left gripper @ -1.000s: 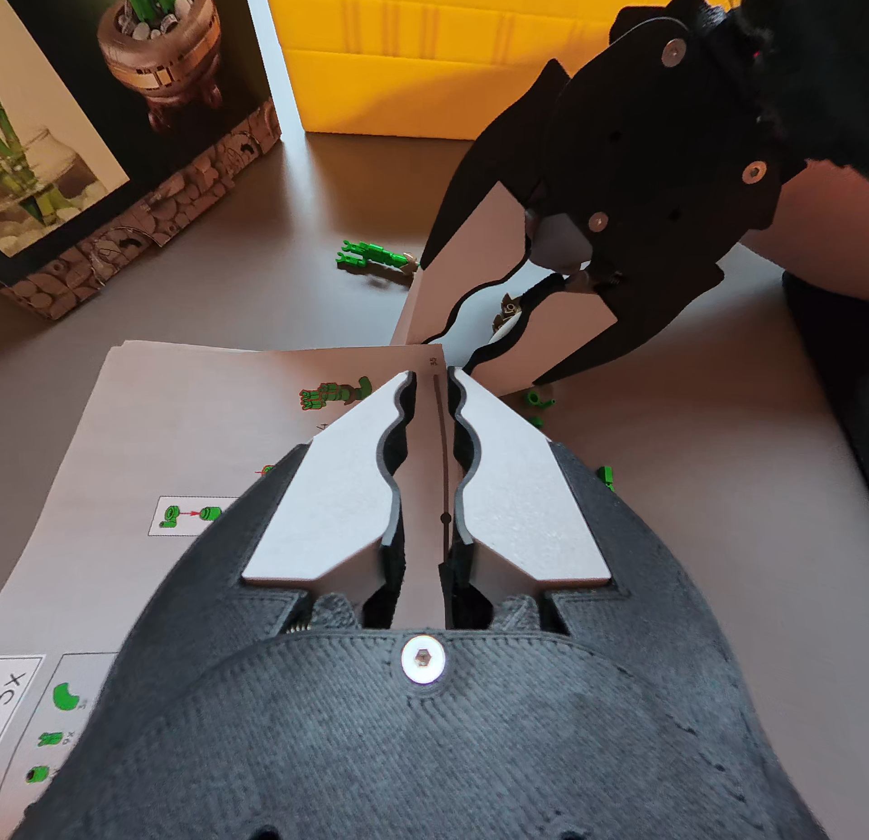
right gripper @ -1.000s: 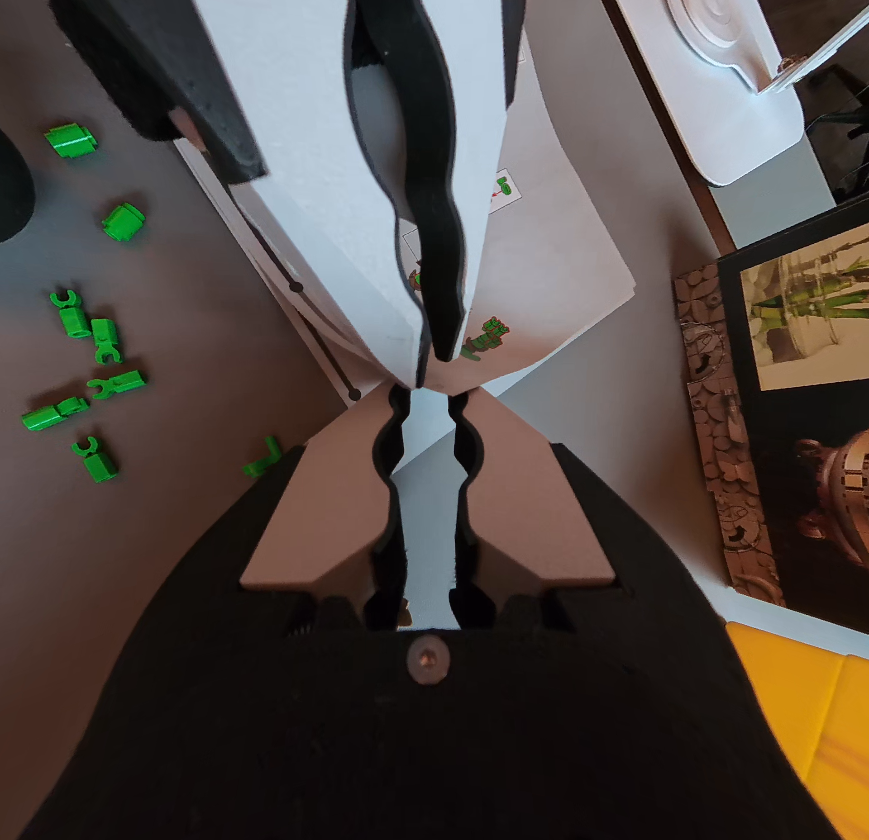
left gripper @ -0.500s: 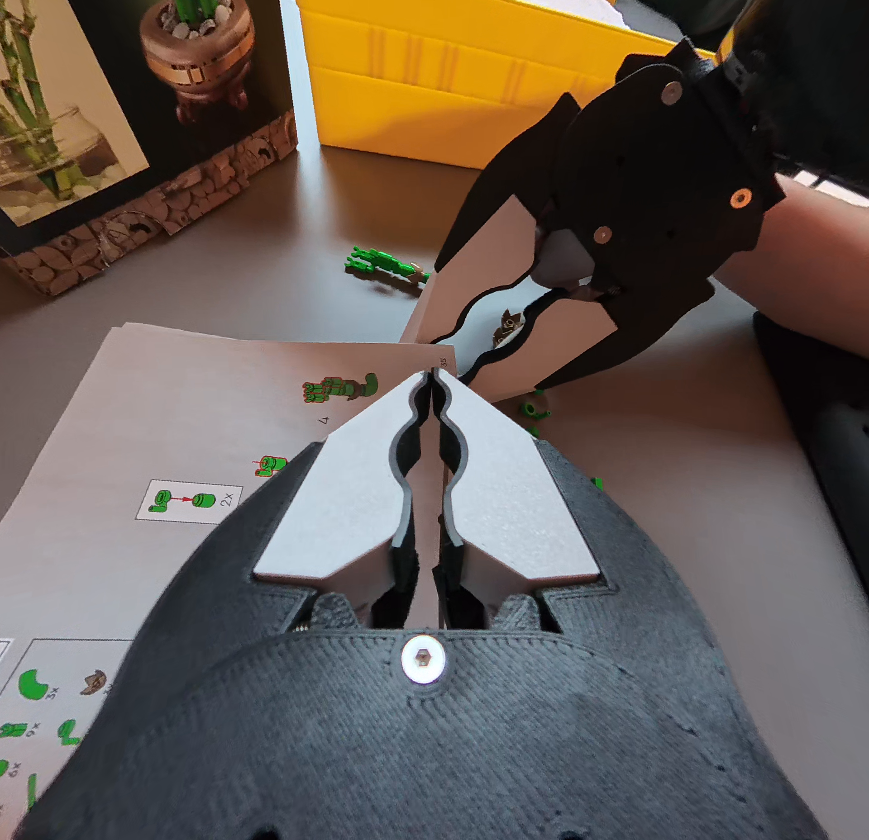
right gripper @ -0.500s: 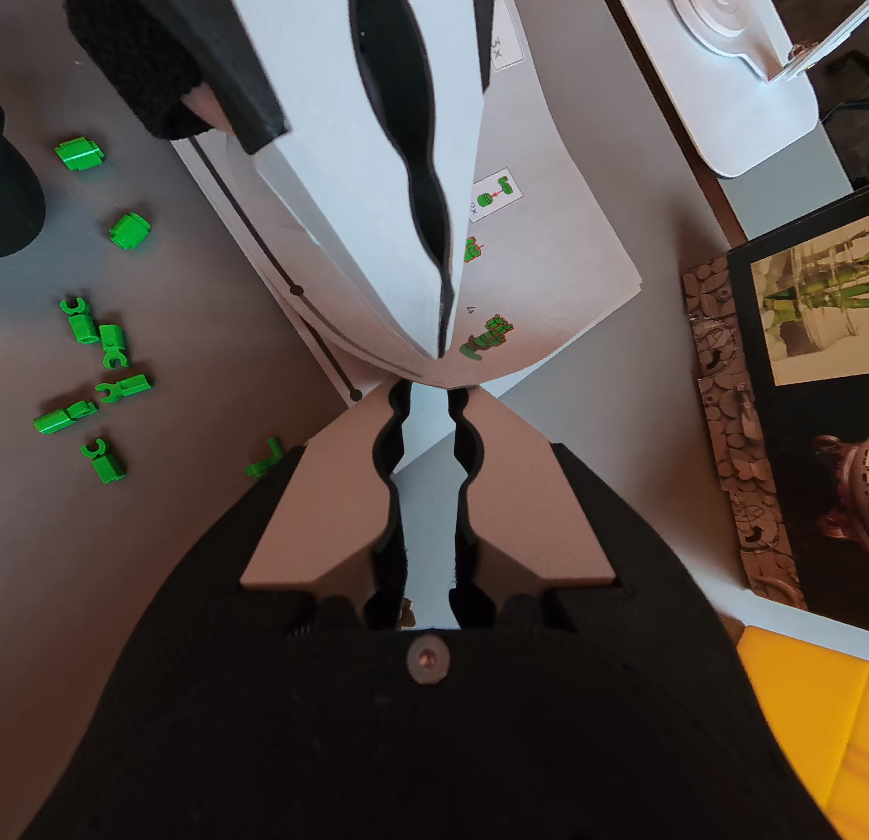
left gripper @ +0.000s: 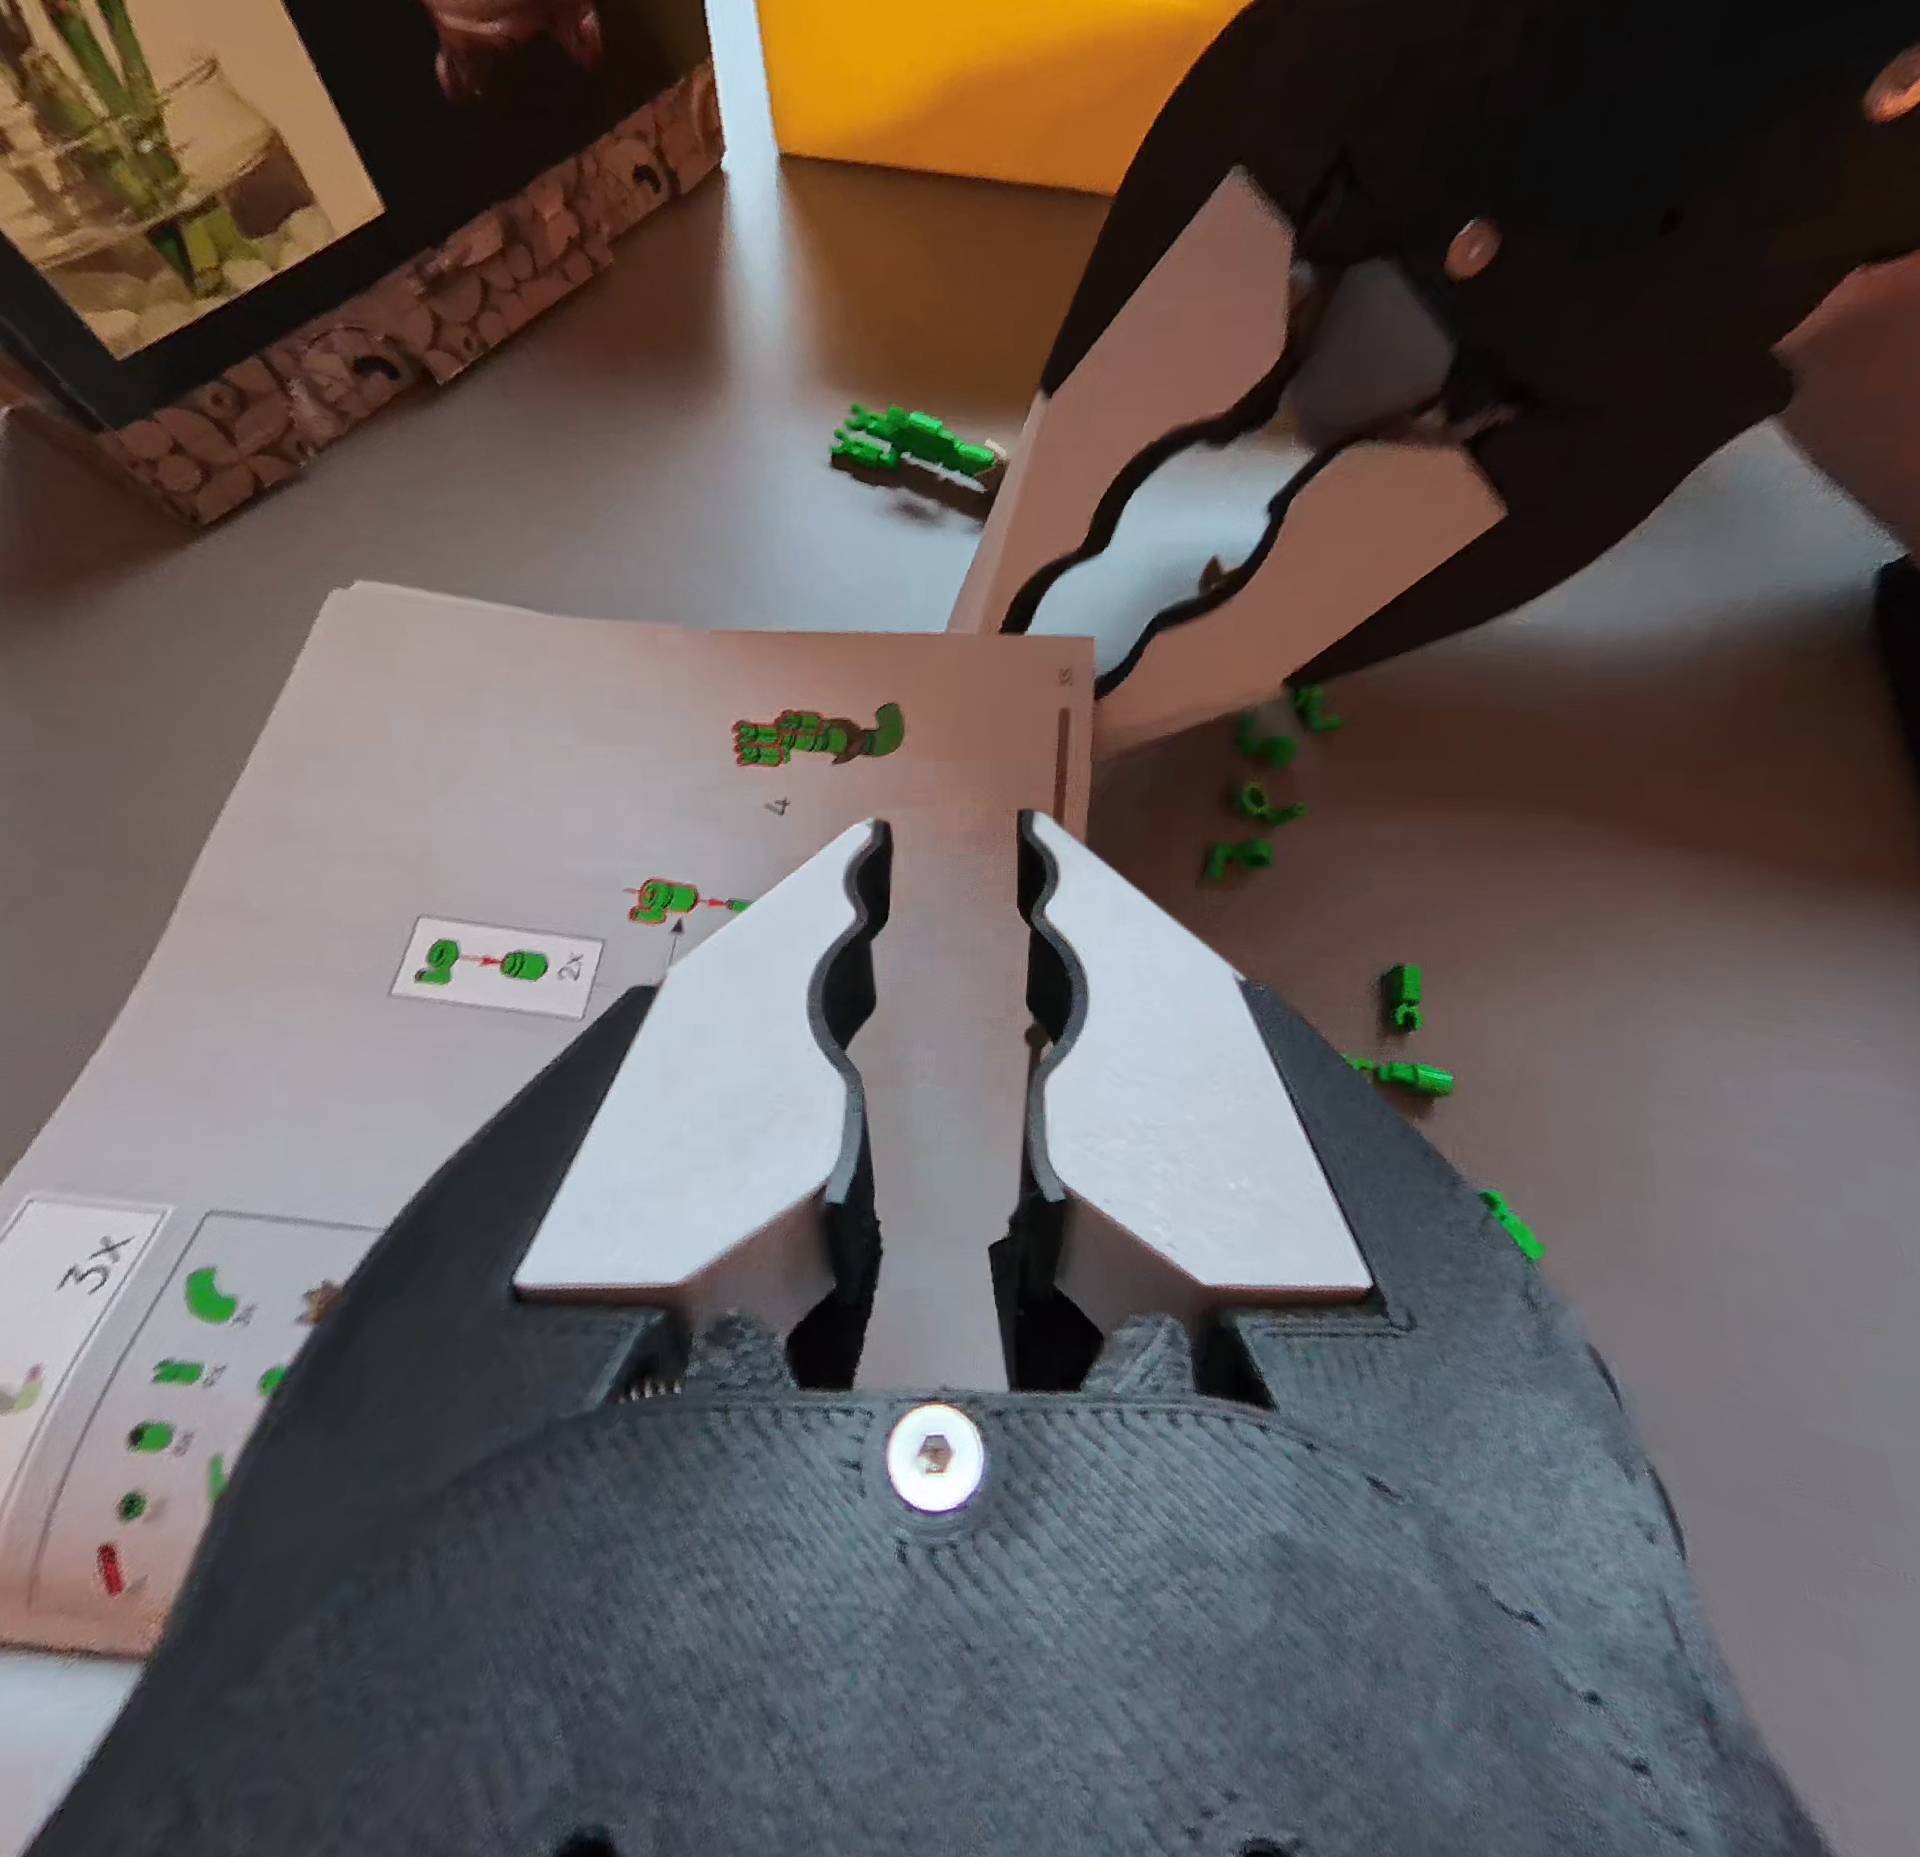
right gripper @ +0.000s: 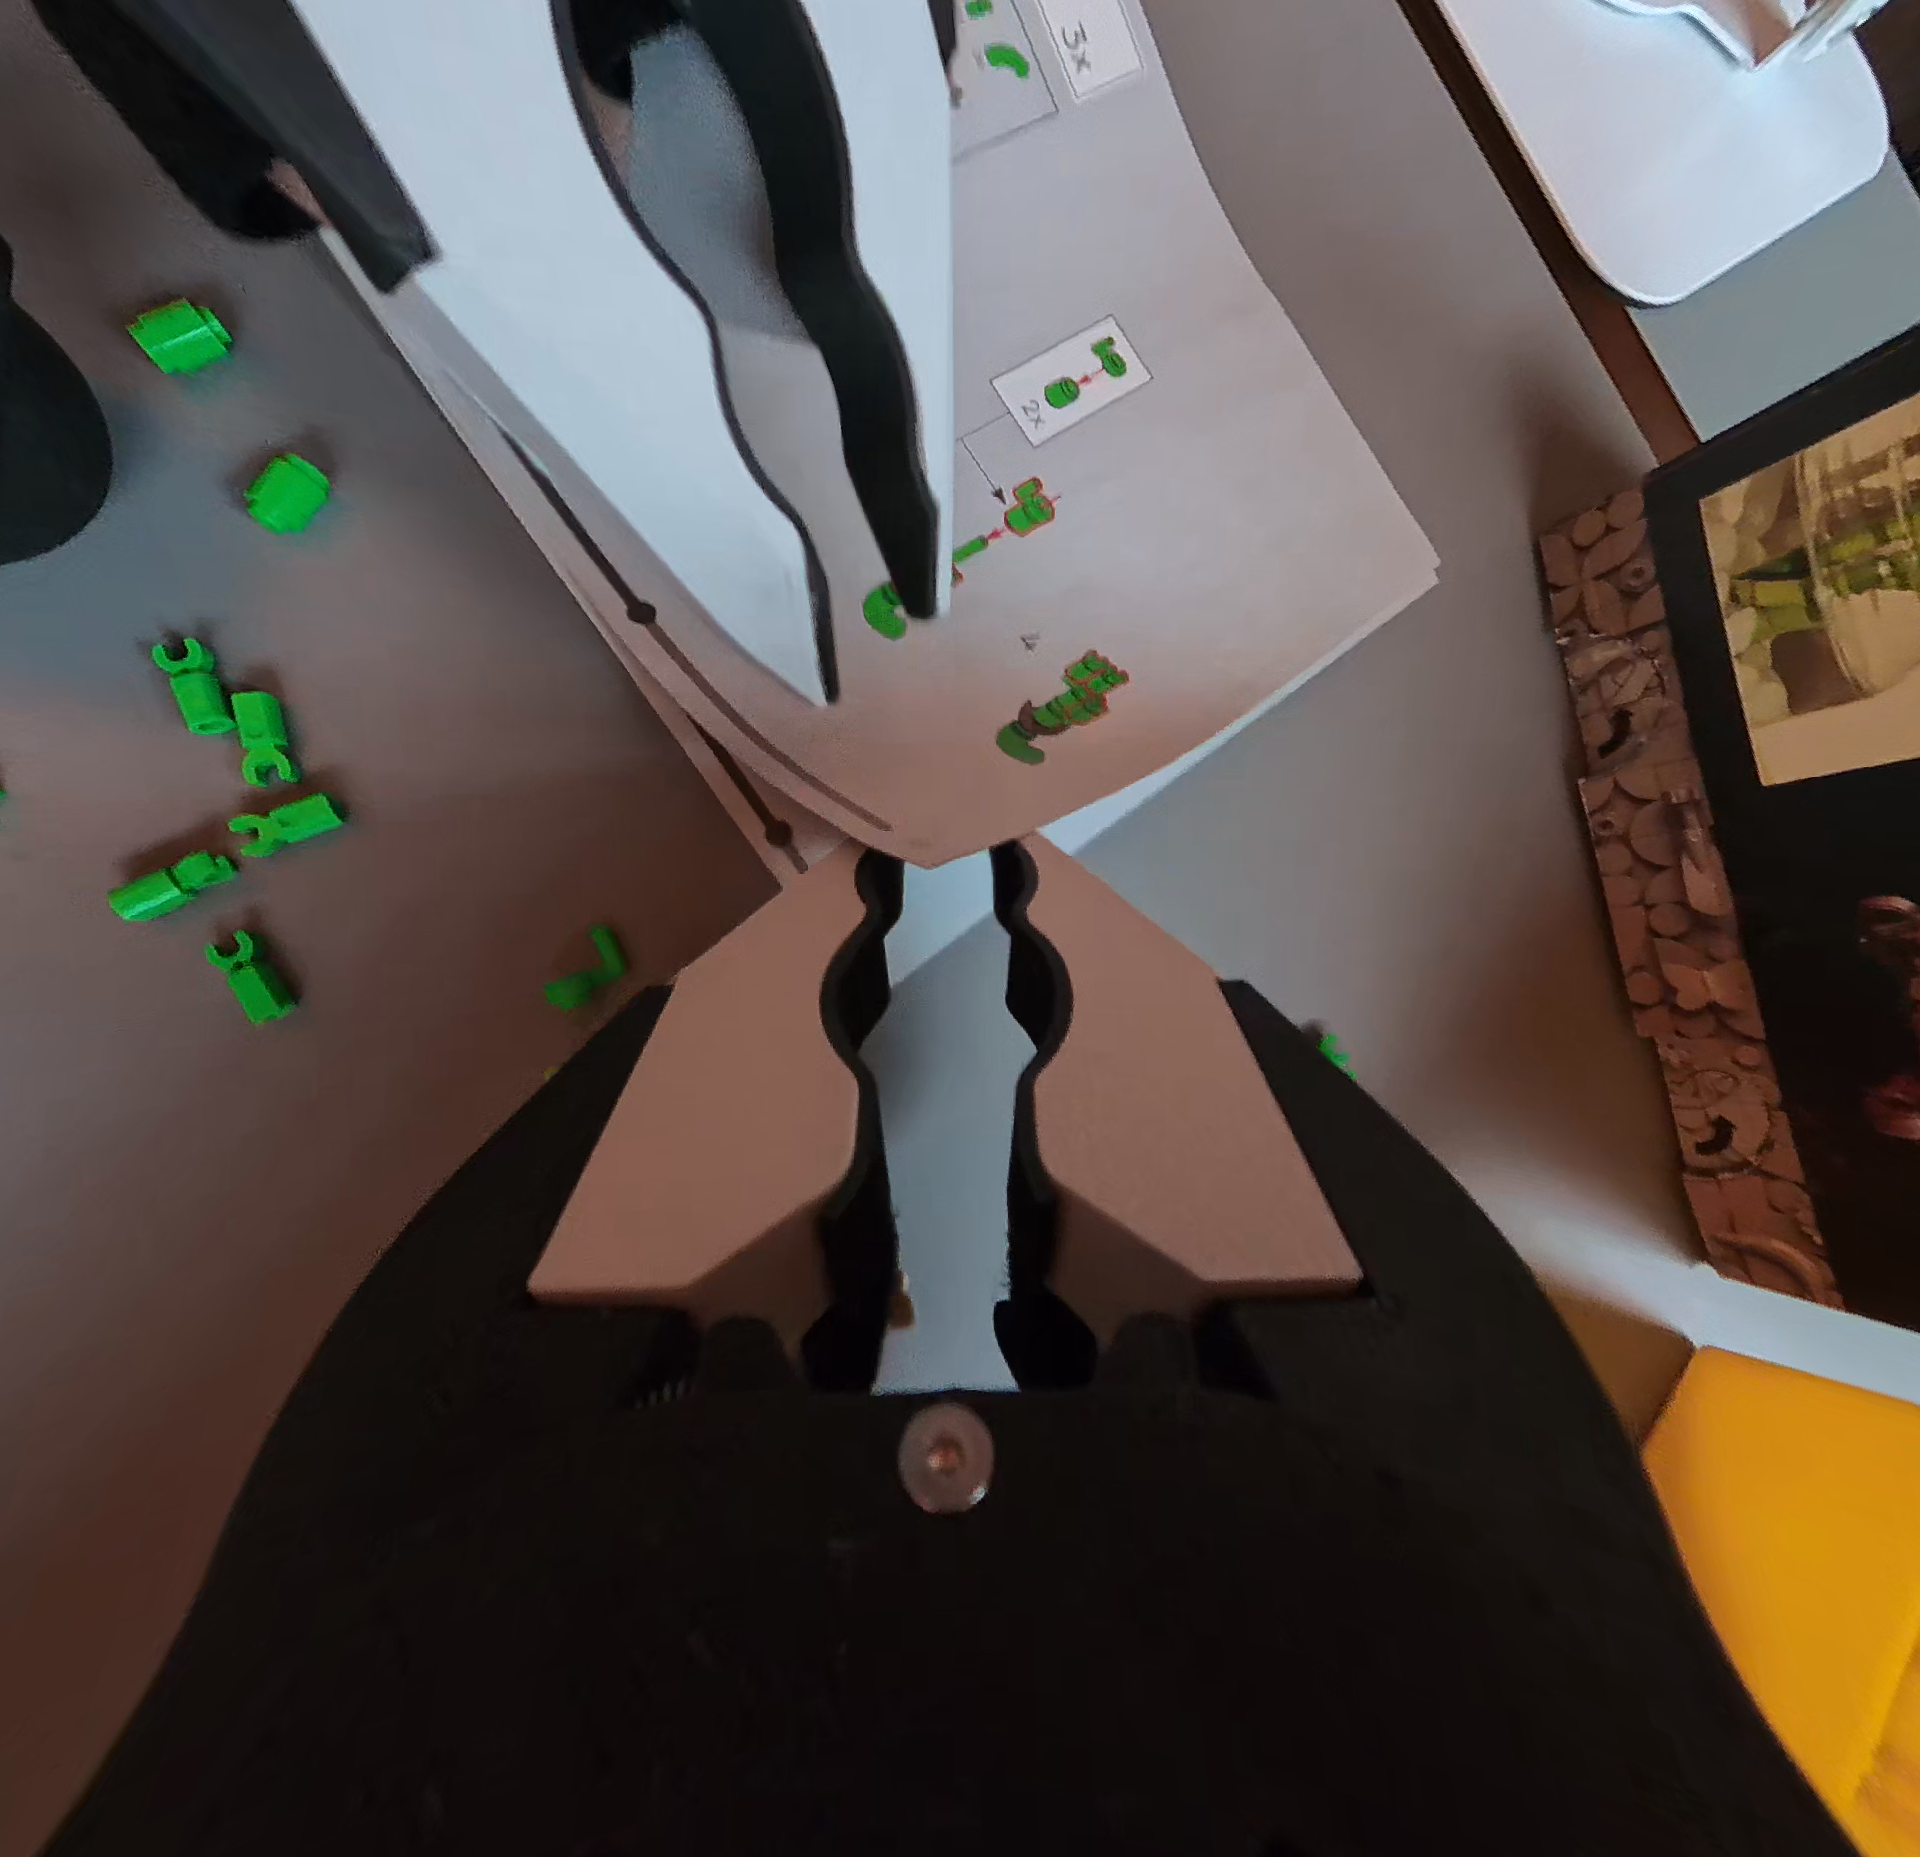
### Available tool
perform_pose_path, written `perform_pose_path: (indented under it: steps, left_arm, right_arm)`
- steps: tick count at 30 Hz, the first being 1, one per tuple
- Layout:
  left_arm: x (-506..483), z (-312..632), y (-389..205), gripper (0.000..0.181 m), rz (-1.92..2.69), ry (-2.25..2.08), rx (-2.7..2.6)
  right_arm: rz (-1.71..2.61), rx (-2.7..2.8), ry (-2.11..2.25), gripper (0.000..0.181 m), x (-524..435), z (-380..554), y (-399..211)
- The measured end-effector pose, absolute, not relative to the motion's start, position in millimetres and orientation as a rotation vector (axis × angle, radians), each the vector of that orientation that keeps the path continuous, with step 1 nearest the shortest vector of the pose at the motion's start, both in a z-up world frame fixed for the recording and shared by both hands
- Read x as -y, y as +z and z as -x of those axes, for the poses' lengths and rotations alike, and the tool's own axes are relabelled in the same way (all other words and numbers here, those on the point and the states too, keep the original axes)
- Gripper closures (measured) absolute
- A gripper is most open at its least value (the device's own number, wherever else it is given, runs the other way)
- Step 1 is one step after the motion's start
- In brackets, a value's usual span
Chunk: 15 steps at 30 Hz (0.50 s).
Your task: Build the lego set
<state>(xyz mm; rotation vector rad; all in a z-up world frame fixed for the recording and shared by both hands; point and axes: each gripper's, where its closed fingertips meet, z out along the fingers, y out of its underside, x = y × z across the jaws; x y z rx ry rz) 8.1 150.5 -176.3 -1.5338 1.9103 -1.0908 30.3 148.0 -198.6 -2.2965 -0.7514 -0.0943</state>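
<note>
Grey counter (left gripper: pixel 582 477) holds an instruction booklet (left gripper: pixel 436 831) beneath the left gripper (left gripper: pixel 951 831), jaws open, empty. Right gripper (right gripper: pixel 940 857), jaws open; tiny, light, rigid green pieces (right gripper: pixel 223 758) left of it suit fingertip pinching.

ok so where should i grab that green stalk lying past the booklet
Take the green stalk across its mid segments, coming straight down from above. It lies flat on the table, long axis sideways in the left wrist view, so closing across its narrow width probably suits best. The right claw is nearest.
</note>
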Motion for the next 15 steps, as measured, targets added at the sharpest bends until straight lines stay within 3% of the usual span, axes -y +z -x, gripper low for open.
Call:
perform_pose_path:
  steps: [10, 15]
  left_arm:
    - [-161, 1, -197, 0.153, 1.576, -0.933, -1.970]
    - [-162, -1, -199, 0.148, 1.593, -0.932, -1.960]
  right_arm:
    - [2.349, 0.547, 0.050, 0.169, -132, -47, -172]
    - [2.412, 0.564, 0.141, 0.148, -130, -36, -187]
